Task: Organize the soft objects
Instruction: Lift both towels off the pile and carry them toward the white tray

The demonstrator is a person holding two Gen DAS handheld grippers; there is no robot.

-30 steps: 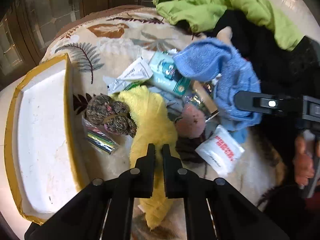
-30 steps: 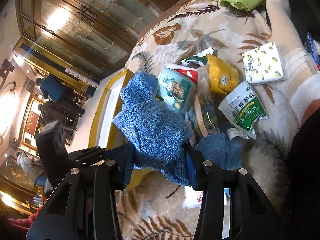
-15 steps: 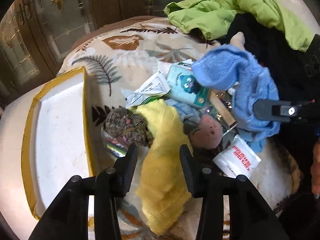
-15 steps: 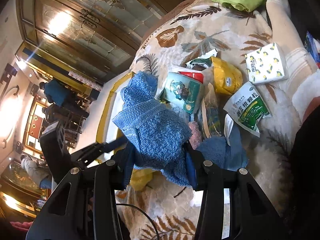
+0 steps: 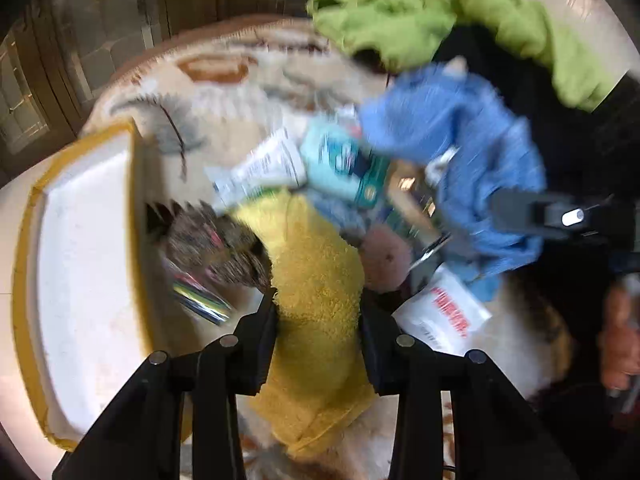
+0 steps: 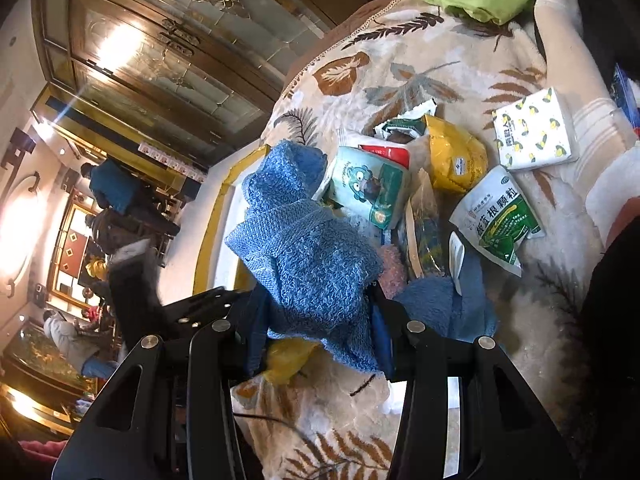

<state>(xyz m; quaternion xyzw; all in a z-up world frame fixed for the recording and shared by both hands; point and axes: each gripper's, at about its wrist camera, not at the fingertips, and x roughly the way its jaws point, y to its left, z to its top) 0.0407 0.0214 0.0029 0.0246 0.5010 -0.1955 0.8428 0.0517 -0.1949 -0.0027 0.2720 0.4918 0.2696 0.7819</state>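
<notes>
The jaws of my left gripper [image 5: 318, 320] are closing on a yellow towel [image 5: 316, 272] that lies on the leaf-patterned blanket [image 5: 224, 92], and both pads press its sides. The left wrist view is blurred. My right gripper [image 6: 316, 300] is shut on a blue knitted cloth [image 6: 304, 248] and holds it up over the pile; in the left wrist view the same blue knitted cloth [image 5: 460, 140] hangs at the right. Beside the towel lie a pink fluffy item [image 5: 386, 256] and a speckled brown knitted item [image 5: 212, 248].
A white tray with a yellow rim [image 5: 80, 240] sits at the left. Packets crowd the middle: a teal tissue pack [image 6: 368, 188], a yellow bag [image 6: 456, 160], a green sachet [image 6: 500, 220]. A green cloth [image 5: 440, 8] lies at the back. A person's socked foot [image 6: 568, 40] rests at the right.
My left gripper's jaws were together above the yellow towel, spread wide, and now pinch it from both sides. The right gripper still holds the blue knitted cloth in place.
</notes>
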